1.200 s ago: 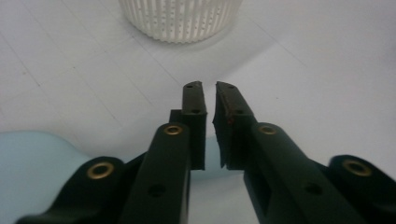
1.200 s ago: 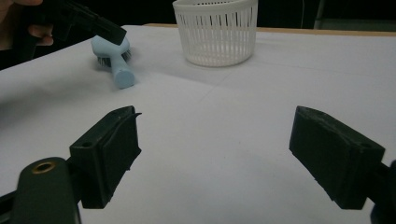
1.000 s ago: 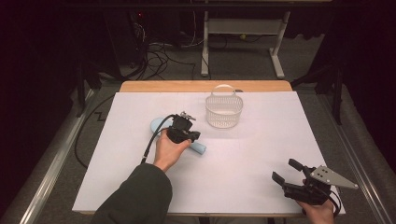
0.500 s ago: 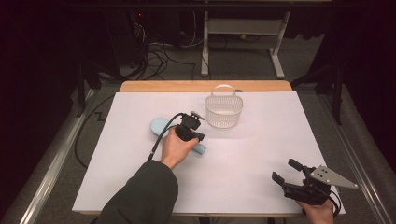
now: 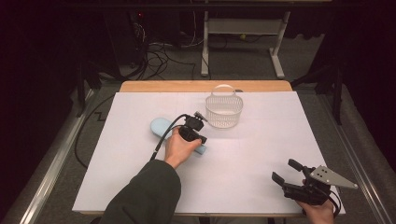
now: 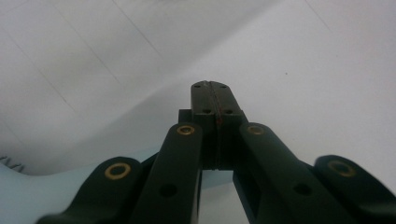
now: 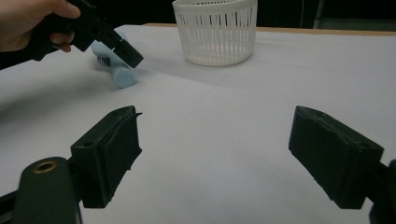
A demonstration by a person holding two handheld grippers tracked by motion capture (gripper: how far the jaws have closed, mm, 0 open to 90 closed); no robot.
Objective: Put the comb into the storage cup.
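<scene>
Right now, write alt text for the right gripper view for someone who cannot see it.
The right tongs stand wide open over a white table with nothing between them. Farther off, a hand holds the shut left tongs against a pale blue tube, with a white slotted basket beyond.

High view overhead, facing forward; gripper views low, sharing basket [image 5: 224, 111].

The left gripper [image 5: 200, 136] is held mid-tabletop, tilted downward, its jaws pressed together with nothing between. The right gripper [image 5: 286, 171] sits near the front right corner, jaws spread wide.
</scene>
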